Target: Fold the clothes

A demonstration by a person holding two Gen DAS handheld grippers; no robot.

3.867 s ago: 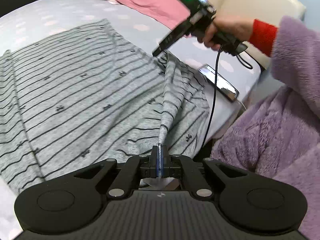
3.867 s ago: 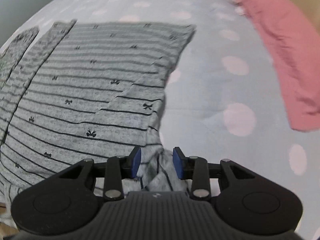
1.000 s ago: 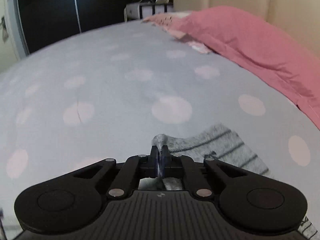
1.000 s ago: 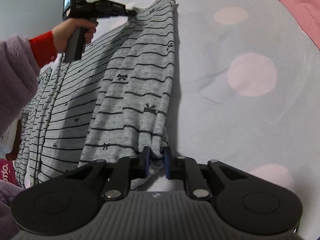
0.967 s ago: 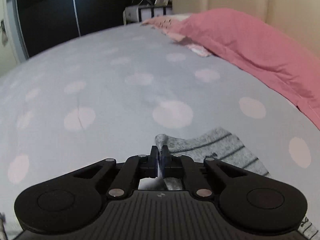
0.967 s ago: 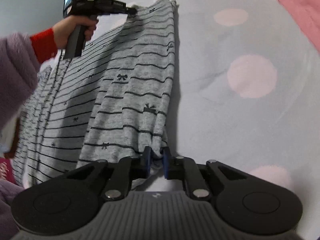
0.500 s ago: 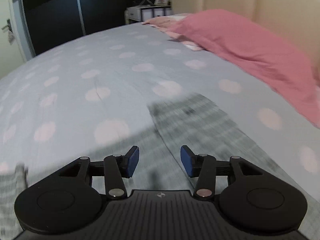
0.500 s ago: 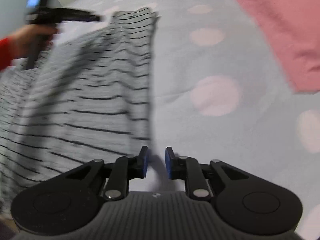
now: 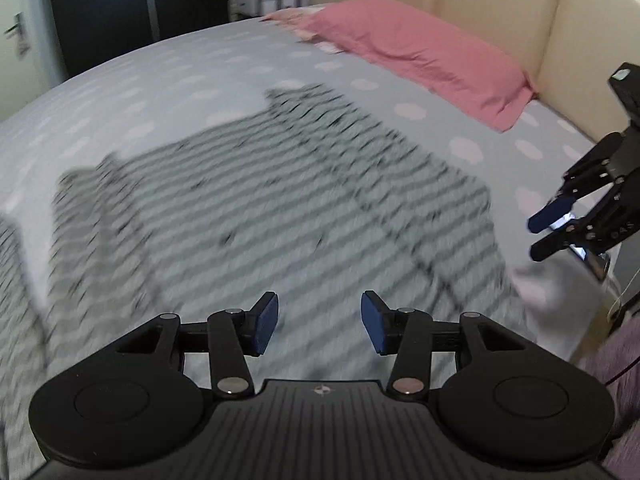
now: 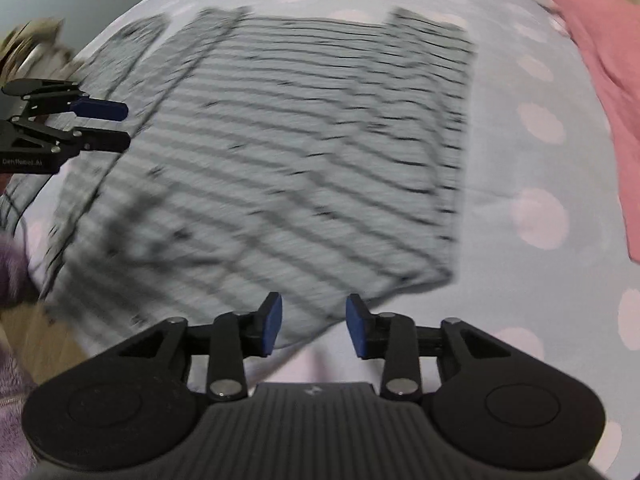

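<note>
Grey striped cotton garment [image 9: 280, 184] lies spread flat on the pale blue bedsheet with pink dots [image 9: 132, 80], both my tools hanging above it with nothing in them.

Going from the left: my left gripper [image 9: 318, 322] hovers over the near part of the garment, its blue pads [image 9: 266, 322] apart and bare; these jaws opened within the last second and nothing sits between them. My right gripper [image 10: 314, 324] hangs over the garment's near right corner, its jaws having just been opening too, no cloth between them. Far right, a long pink pillow [image 9: 420, 52] lies along the cream padded headboard [image 9: 500, 8]. Motion blur smears the stripes. A fuzzy purple sleeve [image 10: 12, 400] shows at the near left edge of the right view.
</note>
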